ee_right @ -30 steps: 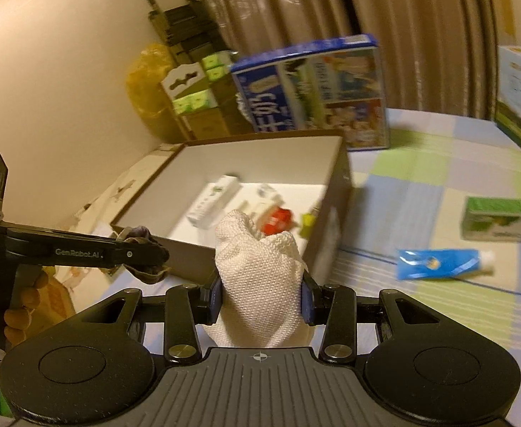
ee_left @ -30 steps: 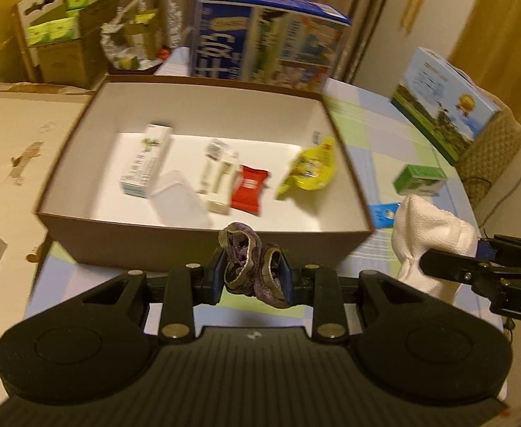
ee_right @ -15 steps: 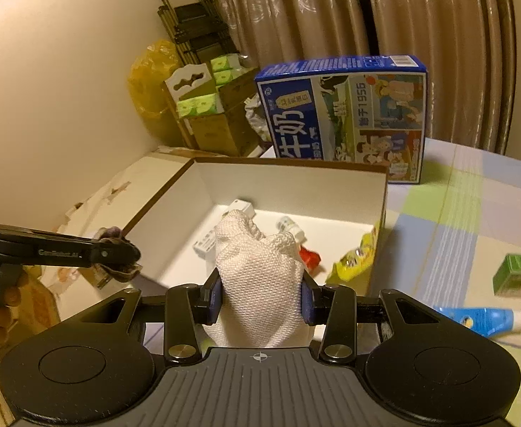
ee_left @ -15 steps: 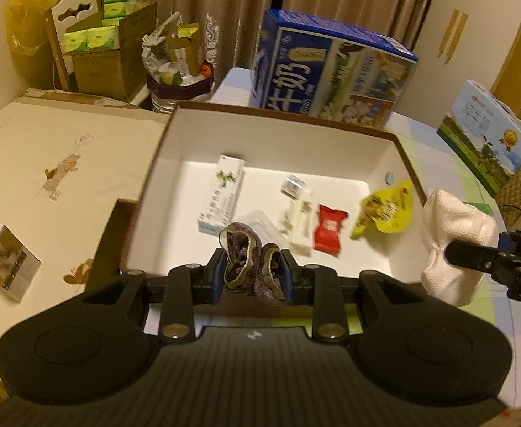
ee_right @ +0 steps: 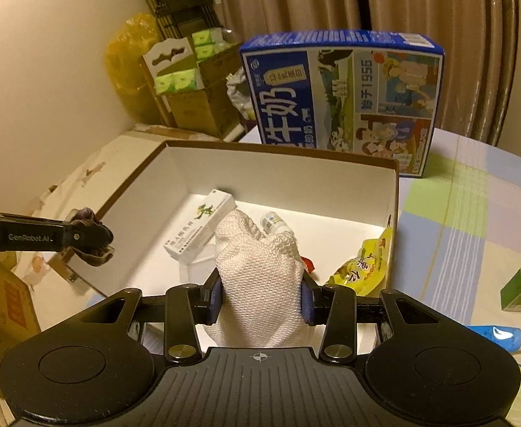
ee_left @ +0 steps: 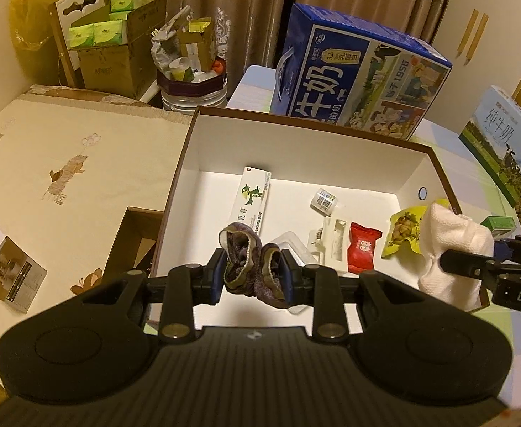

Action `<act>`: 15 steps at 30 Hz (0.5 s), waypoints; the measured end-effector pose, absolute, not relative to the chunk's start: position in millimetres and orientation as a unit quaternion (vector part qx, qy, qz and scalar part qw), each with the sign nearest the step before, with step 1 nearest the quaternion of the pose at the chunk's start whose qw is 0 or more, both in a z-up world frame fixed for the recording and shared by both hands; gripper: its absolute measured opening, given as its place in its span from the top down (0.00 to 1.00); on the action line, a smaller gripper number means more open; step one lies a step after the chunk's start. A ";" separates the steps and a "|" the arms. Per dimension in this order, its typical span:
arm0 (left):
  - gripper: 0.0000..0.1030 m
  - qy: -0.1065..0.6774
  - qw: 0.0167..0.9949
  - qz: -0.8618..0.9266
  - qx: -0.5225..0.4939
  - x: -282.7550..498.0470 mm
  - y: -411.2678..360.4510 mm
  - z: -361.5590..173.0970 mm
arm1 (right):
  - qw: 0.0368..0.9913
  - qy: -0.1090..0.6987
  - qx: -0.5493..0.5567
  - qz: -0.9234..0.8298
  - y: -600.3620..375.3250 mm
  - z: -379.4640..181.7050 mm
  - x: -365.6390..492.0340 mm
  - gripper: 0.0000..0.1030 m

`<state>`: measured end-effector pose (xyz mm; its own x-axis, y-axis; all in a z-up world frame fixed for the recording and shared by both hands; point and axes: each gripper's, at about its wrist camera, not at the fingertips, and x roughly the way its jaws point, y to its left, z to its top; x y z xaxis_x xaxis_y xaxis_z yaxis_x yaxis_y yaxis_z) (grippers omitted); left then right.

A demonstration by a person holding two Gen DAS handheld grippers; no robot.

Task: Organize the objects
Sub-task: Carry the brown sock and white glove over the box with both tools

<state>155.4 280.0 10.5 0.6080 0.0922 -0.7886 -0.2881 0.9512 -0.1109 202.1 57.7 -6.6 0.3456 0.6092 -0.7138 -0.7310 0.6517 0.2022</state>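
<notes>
Warm yellowish indoor light fills both views, fairly dim overall. The white floor of the open box (ee_left: 289, 192) is the brightest area and nearly washes out toward its far edge in the right wrist view, while its inner walls sit in soft grey shadow. The black gripper bodies at the bottom are dark with little detail. Fisheye bending curves the curtains (ee_right: 420, 17) and the milk carton (ee_left: 360, 71), and the frame corners go black. Small print looks soft and slightly noisy.

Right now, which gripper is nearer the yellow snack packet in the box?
Right. The right gripper, clamping the white cloth, hangs beside the yellow snack packet; the left gripper holds a dark cloth across the box.
</notes>
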 end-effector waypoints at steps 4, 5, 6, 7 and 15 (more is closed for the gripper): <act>0.74 0.436 0.887 0.102 -0.113 162.9 282.2 6.1 | 0.816 0.406 -0.084 0.403 63.9 -13.3 208.4 0.62; 0.74 0.437 0.887 0.100 -0.112 164.7 282.2 4.8 | 0.815 0.408 -0.086 0.402 65.1 -14.8 209.5 0.62; 0.74 0.438 0.886 0.098 -0.112 166.5 282.3 3.6 | 0.815 0.410 -0.088 0.401 66.4 -16.4 210.9 0.62; 0.74 0.440 0.886 0.097 -0.112 168.4 282.2 2.7 | 0.814 0.411 -0.090 0.400 67.3 -17.2 211.7 0.62; 0.74 0.450 0.881 0.092 -0.112 179.6 285.1 -6.1 | 0.808 0.423 -0.107 0.395 77.4 -24.7 218.6 0.60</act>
<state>179.6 285.1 -6.1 0.5781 0.0613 -0.8137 -0.2622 0.9583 -0.1141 218.6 77.4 -24.7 0.3292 0.5477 -0.7692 -0.7295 0.6647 0.1612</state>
